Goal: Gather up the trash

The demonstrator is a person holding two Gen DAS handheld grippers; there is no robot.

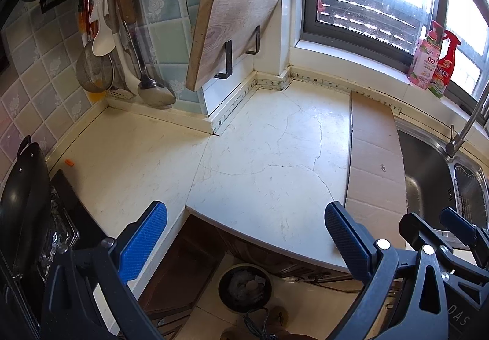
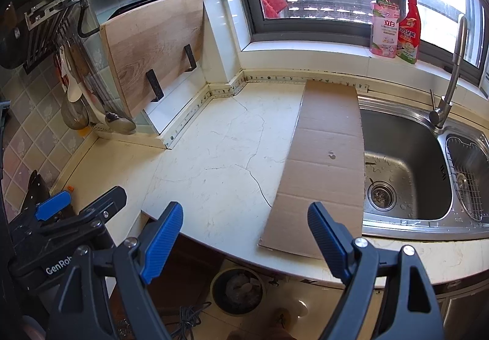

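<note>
Cardboard sheet [image 2: 327,156] lies on the bench beside the sink [image 2: 406,162], long axis near-to-far, dead ahead of the right gripper [image 2: 244,236]; left gripper [image 1: 244,236] sits farther left, both jaws wide open, empty.

Blue ribbed pads [image 2: 162,239] are seen on black grippers; the worktop [image 2: 214,156] is cream and cracked, the cardboard [image 2: 330,138] brown, the bottles [image 2: 384,25] pink and red.

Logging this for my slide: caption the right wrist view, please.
Open right gripper above a countertop, with cardboard beside the sink and a bin below.
</note>
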